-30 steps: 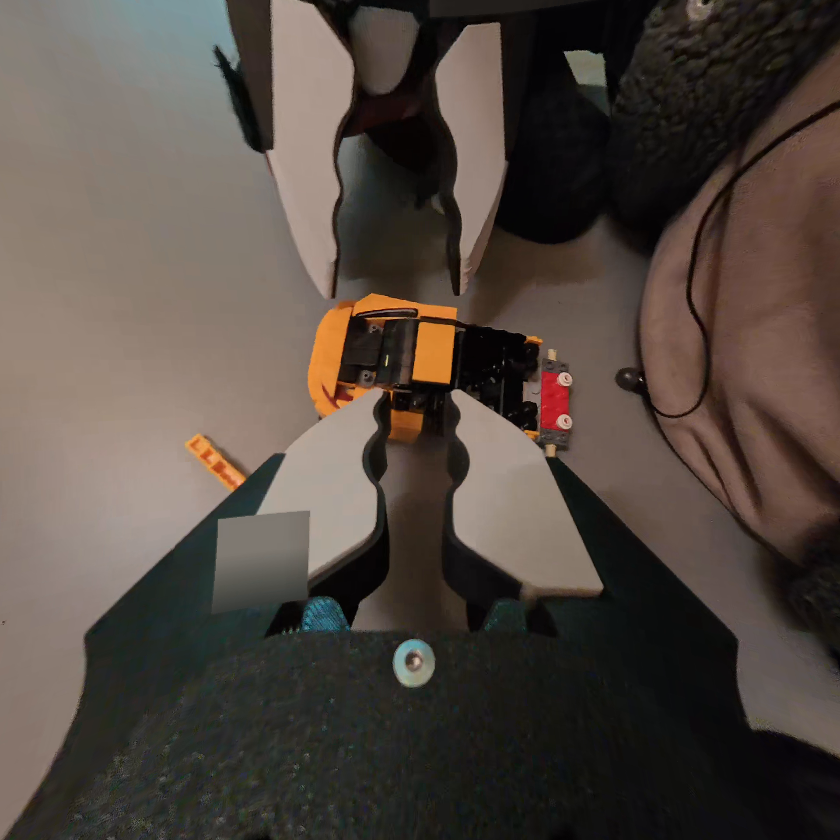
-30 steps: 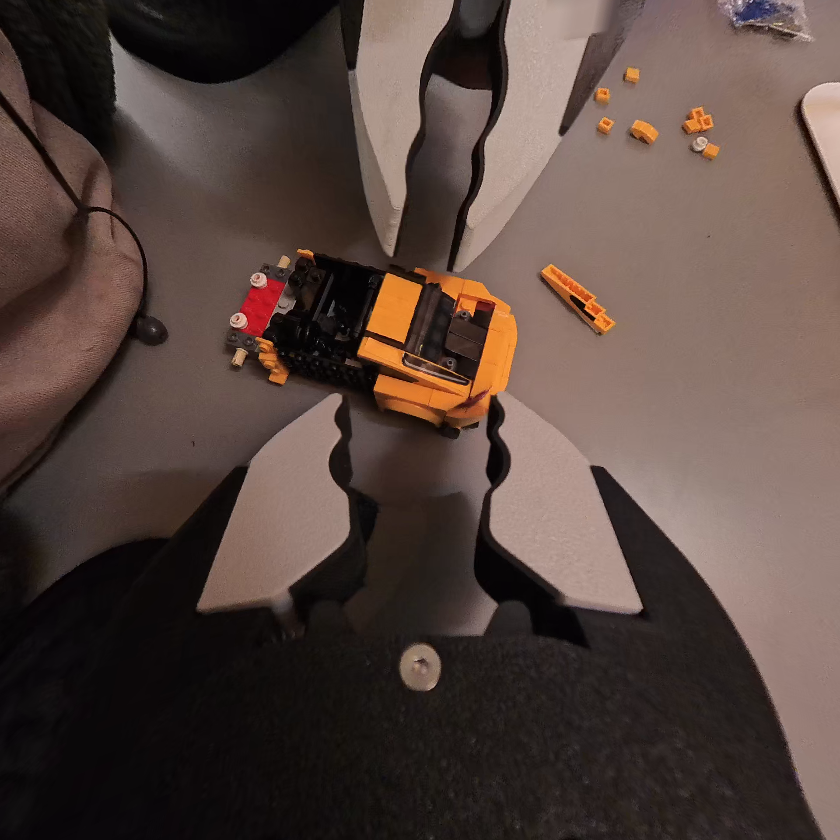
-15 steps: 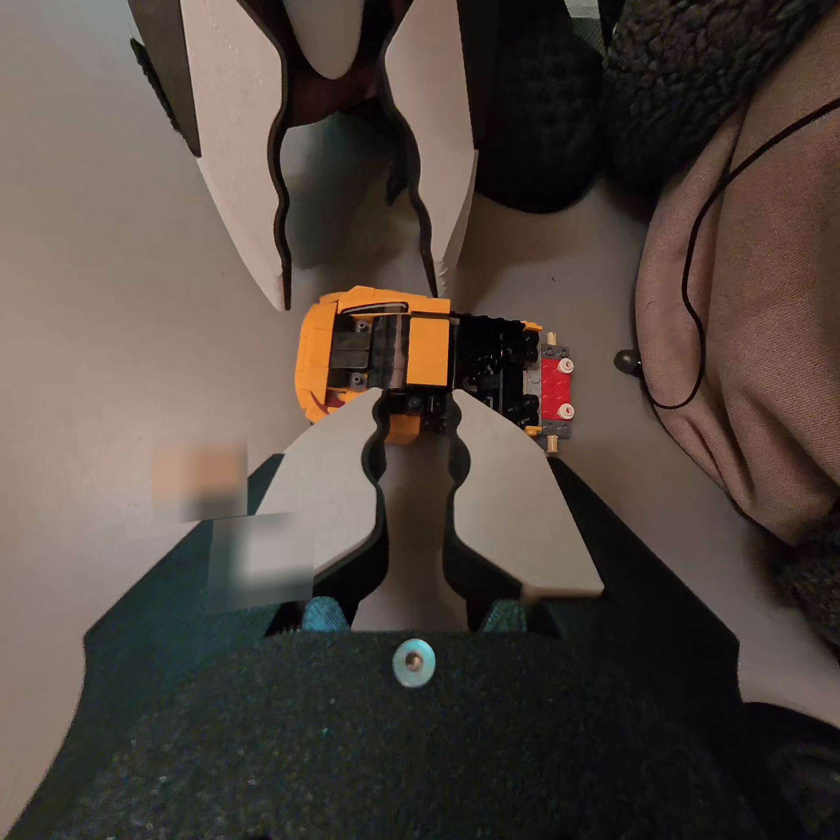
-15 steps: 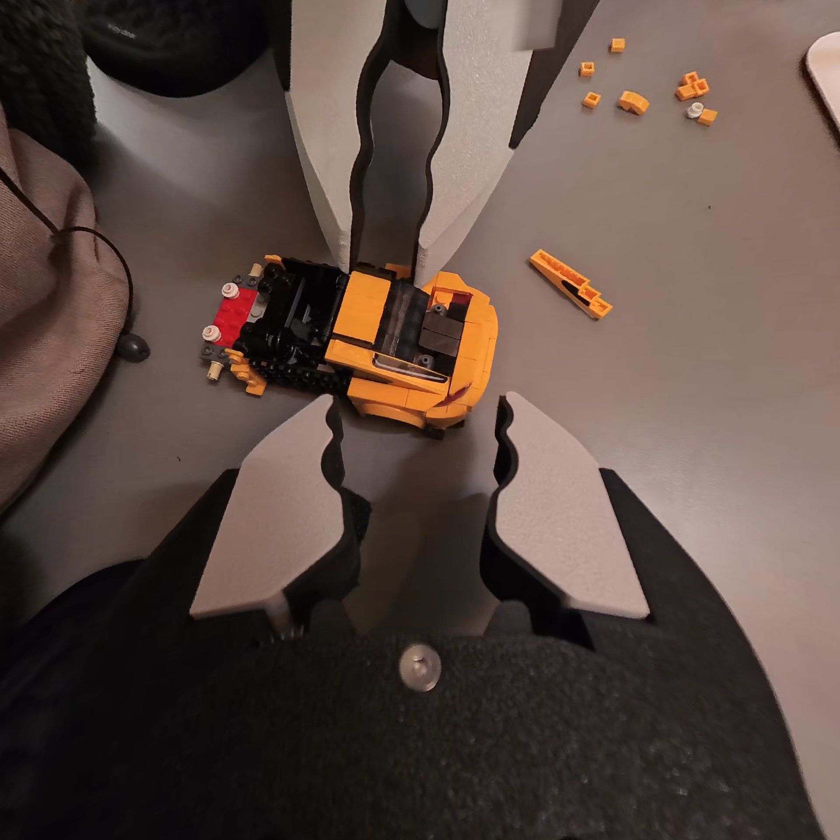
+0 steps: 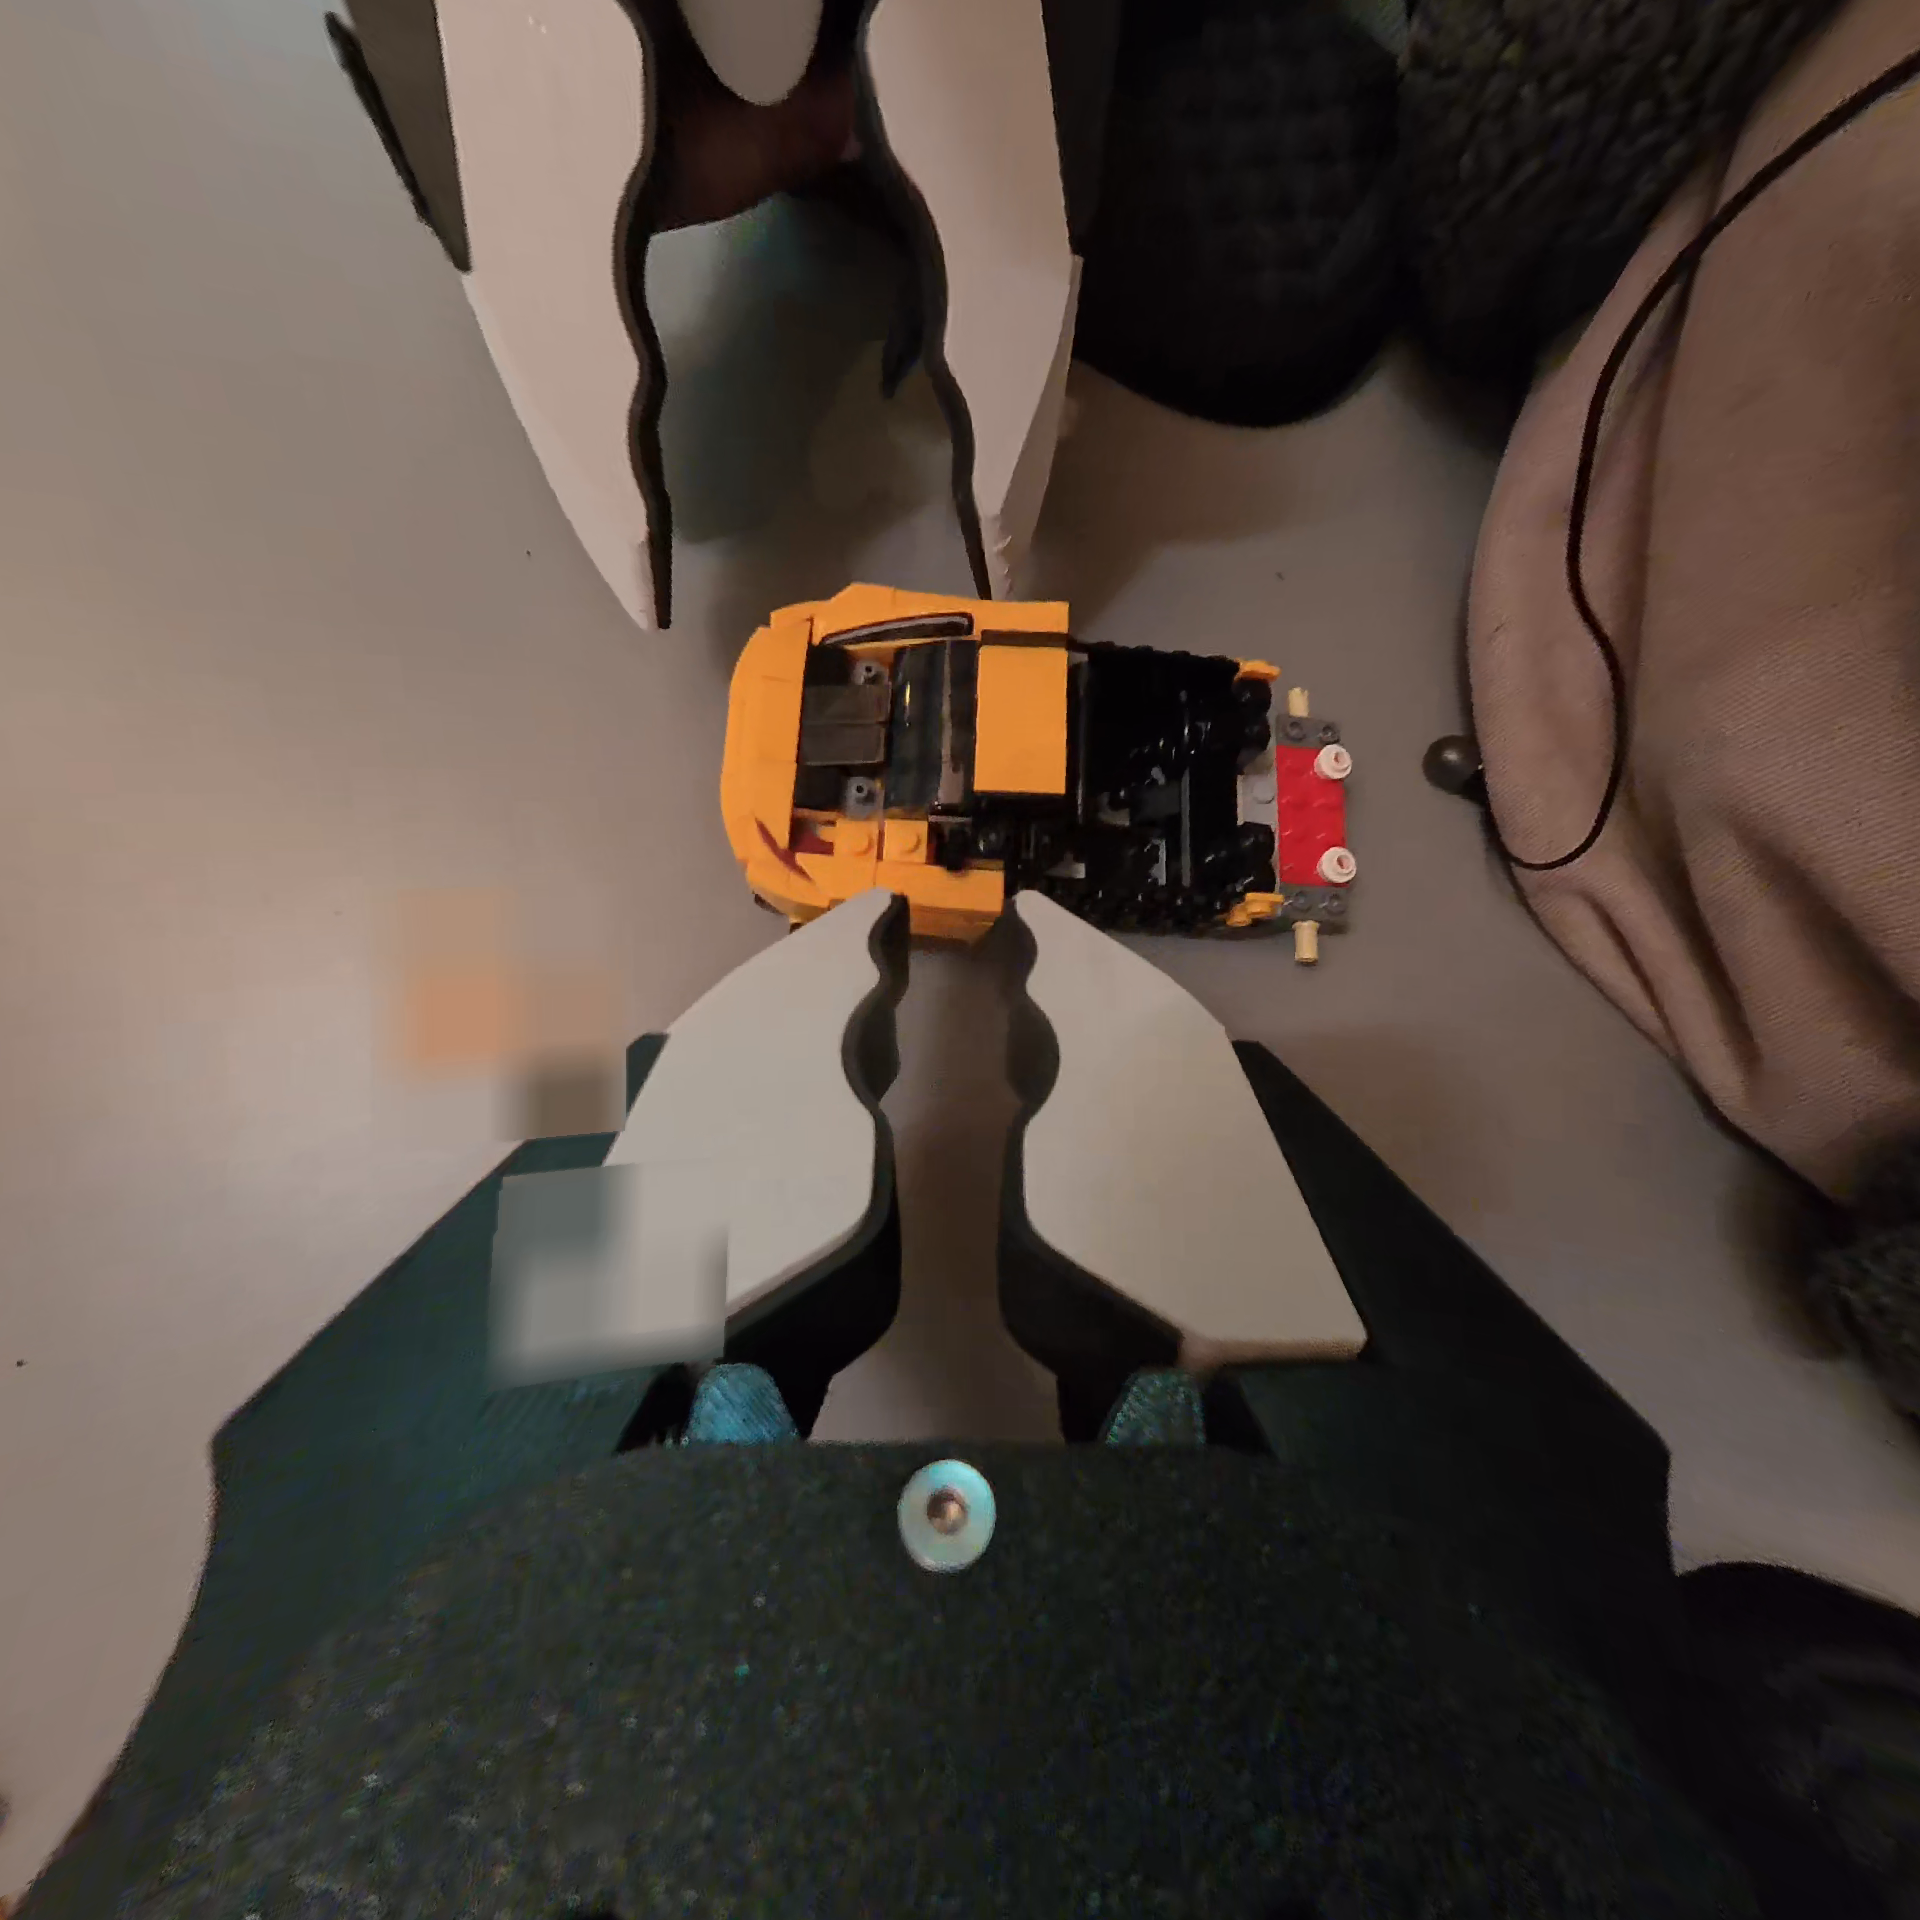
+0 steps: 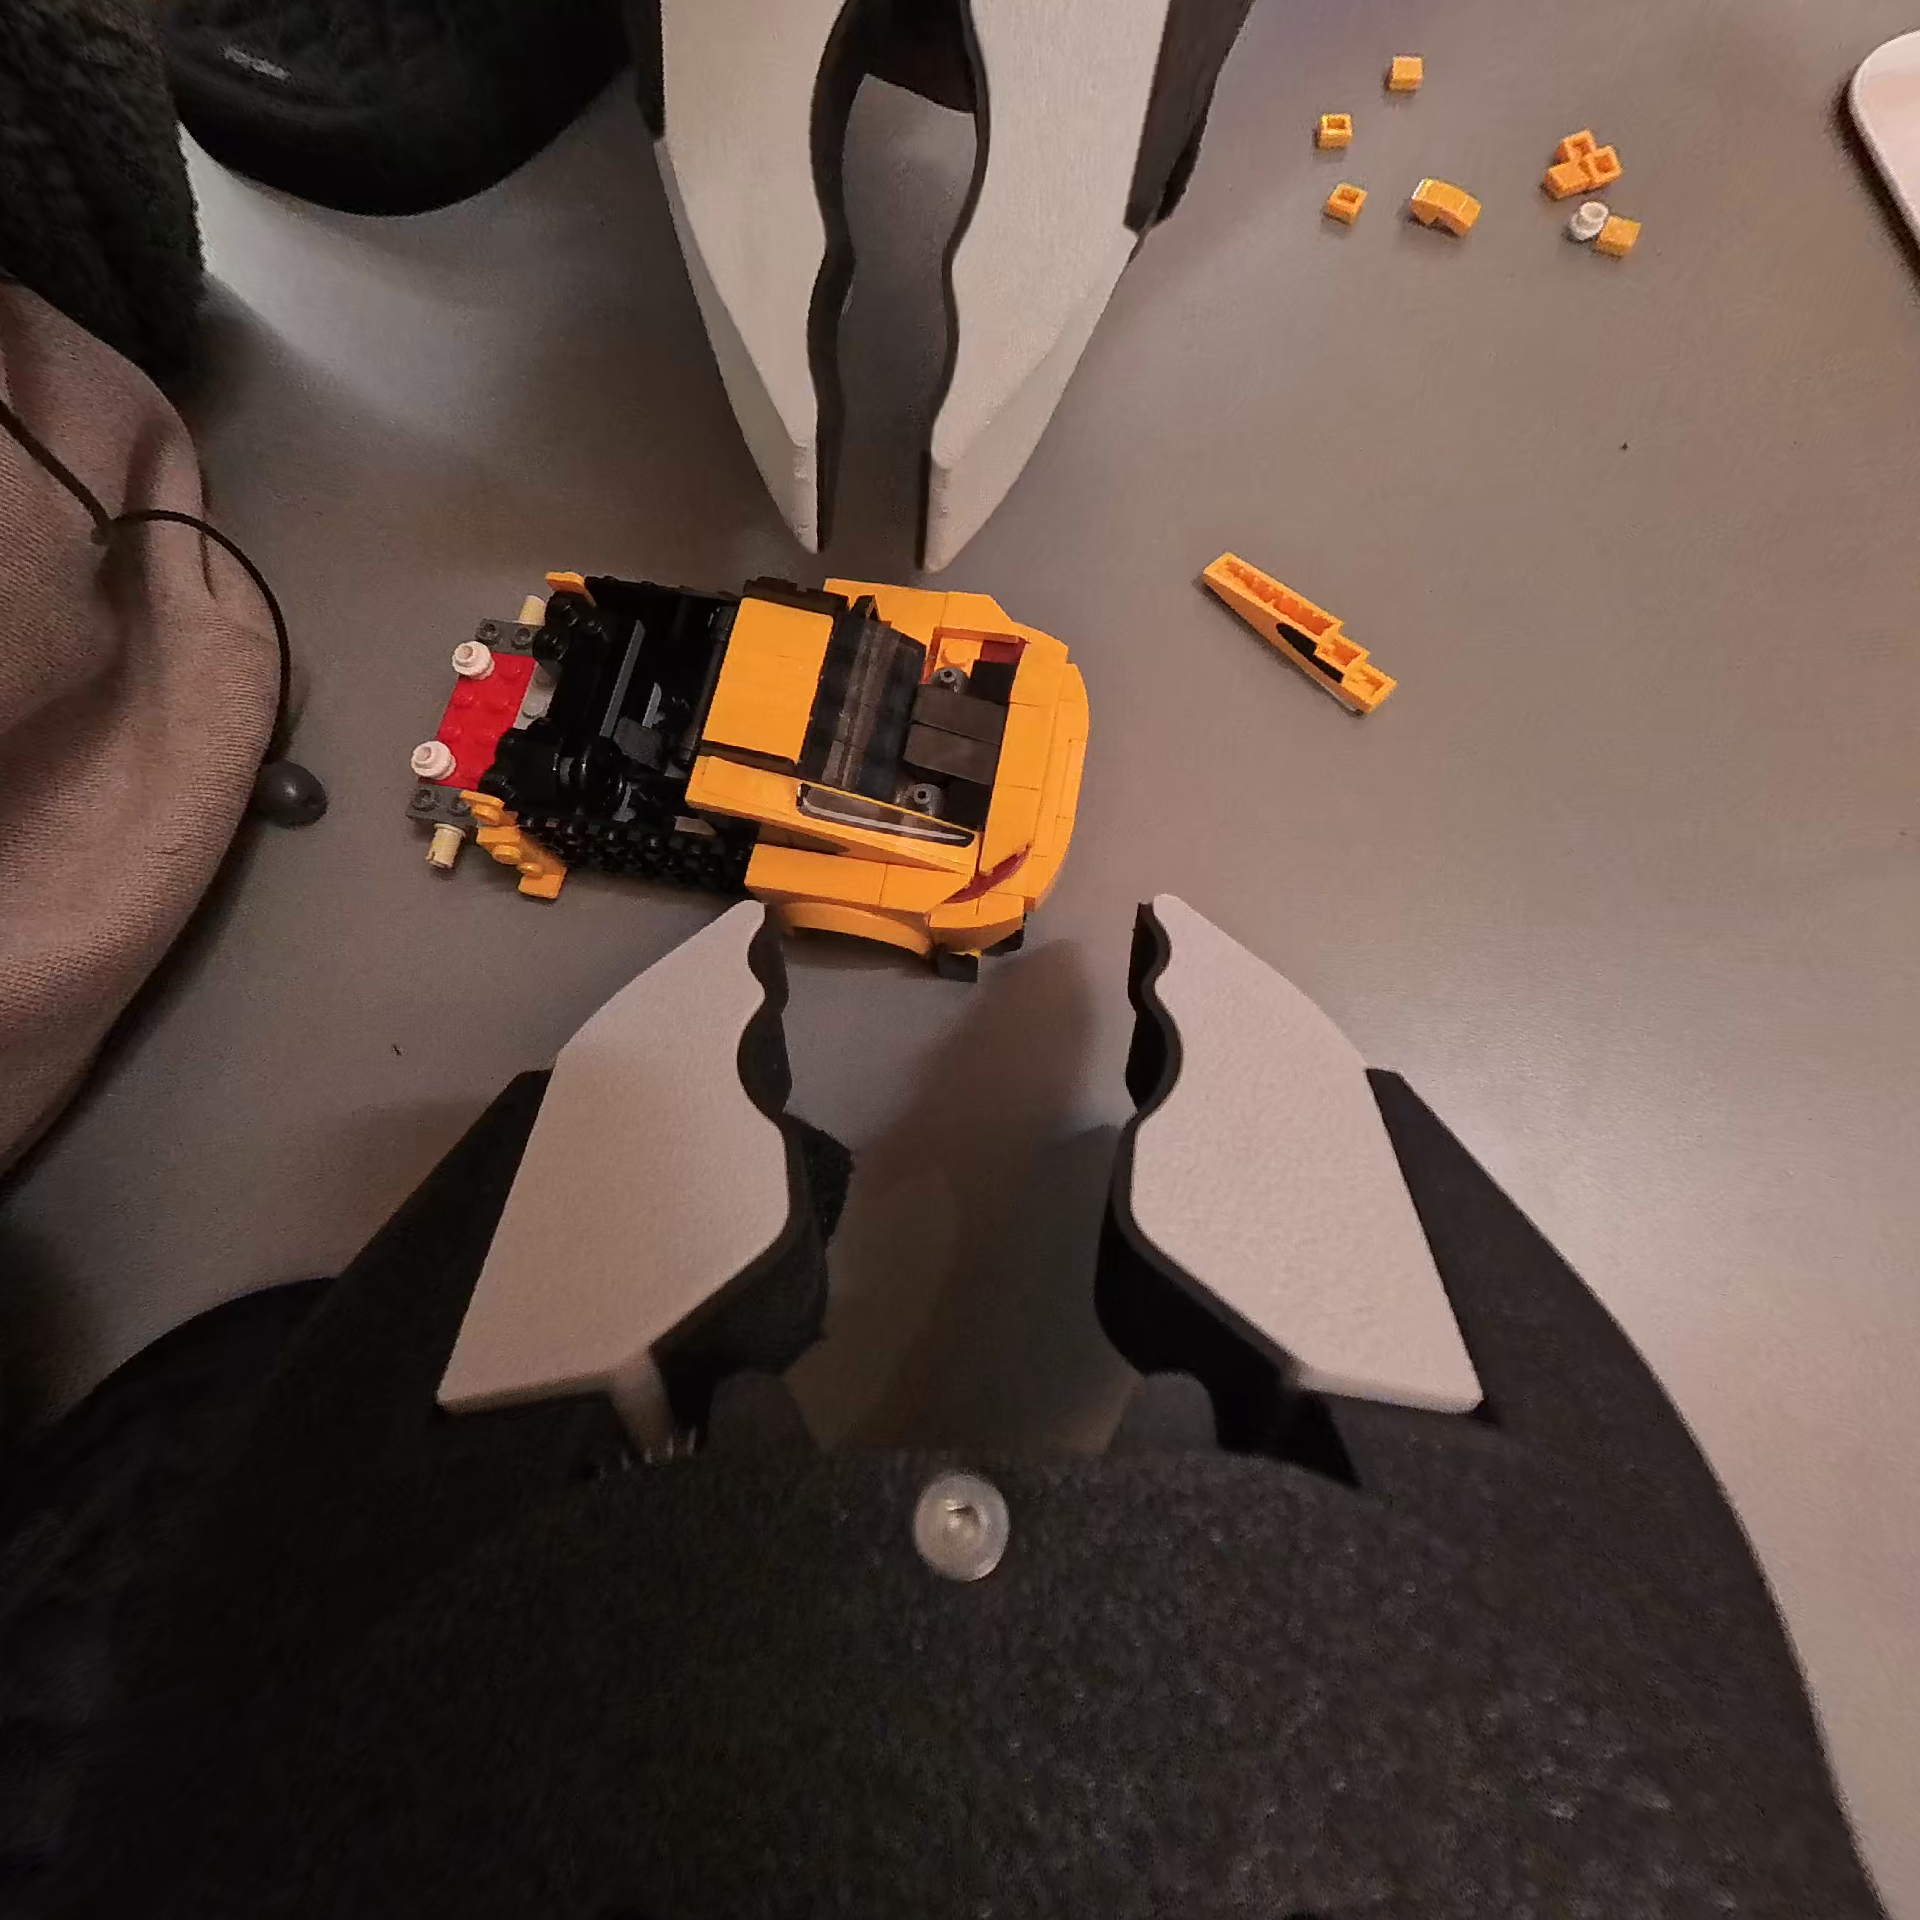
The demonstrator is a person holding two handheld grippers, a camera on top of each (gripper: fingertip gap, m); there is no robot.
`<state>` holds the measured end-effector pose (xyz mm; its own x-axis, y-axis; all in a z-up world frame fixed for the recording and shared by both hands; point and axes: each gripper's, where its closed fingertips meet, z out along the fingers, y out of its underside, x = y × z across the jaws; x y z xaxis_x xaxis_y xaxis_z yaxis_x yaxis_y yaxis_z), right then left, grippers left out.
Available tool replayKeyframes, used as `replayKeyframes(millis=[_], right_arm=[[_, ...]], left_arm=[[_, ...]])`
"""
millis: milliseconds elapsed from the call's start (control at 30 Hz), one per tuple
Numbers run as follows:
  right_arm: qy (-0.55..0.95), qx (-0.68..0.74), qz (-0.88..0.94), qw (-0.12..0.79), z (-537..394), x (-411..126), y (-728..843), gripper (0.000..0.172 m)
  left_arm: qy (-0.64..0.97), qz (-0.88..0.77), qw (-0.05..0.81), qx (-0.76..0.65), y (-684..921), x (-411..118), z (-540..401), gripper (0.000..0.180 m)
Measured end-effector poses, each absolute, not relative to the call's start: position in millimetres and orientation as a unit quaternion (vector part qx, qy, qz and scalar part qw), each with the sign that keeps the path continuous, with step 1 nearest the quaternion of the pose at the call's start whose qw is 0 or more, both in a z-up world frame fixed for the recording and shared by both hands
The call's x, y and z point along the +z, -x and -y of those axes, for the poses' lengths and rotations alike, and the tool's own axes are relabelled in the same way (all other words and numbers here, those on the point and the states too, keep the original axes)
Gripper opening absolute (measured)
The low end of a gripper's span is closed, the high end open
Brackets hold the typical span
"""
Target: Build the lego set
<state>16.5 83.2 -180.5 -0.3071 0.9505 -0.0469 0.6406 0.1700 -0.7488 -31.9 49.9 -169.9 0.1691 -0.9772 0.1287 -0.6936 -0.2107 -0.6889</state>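
A partly built orange and black brick car point(image 5: 1023, 727) with a red plate at its rear lies on the grey table point(image 5: 260, 623); it also shows in the right wrist view point(image 6: 769, 727). My left gripper point(image 5: 954, 906) is at the car's near side. Its fingers stand a narrow way apart, and the tips reach just the car's orange edge. The right wrist view shows this gripper point(image 6: 871, 545) just clear of the car, with bare table between its fingers. My right gripper point(image 6: 951, 912) is wide open and empty on the car's opposite side, near its nose. It also shows in the left wrist view point(image 5: 826, 608).
A long orange brick piece point(image 6: 1299, 634) lies right of the car, with several small orange bricks point(image 6: 1455, 197) farther off. A beige cloth bag with a black cord point(image 5: 1714, 727) lies by the car's rear. Dark fuzzy fabric point(image 5: 1247, 208) and a white rim point(image 6: 1896, 145) also show. Spacing between my two grippers at the tips: around 7 cm. The white rim point(image 6: 1896, 145) is about equally far from each gripper, around 30 cm.
My left gripper has drawn back a little from the car and its fingers have come closer together, holding nothing. My right gripper's fingers spread wider a second ago and have stayed so.
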Motion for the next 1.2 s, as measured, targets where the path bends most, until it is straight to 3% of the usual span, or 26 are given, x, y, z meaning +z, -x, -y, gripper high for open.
replayKeyframes(millis=[667, 1200], right_arm=[[0.542, 0.349, 0.732, 0.220, -81.5, -181.9, -17.6, 0.062], [0.541, 0.354, 0.731, 0.218, -80.3, -182.1, -17.3, 0.062]], left_arm=[[0.688, -0.631, 0.255, -0.253, 22.0, -169.5, -51.2, 0.000], [0.698, -0.610, 0.256, -0.275, 25.5, -163.7, -54.4, 0.000]])
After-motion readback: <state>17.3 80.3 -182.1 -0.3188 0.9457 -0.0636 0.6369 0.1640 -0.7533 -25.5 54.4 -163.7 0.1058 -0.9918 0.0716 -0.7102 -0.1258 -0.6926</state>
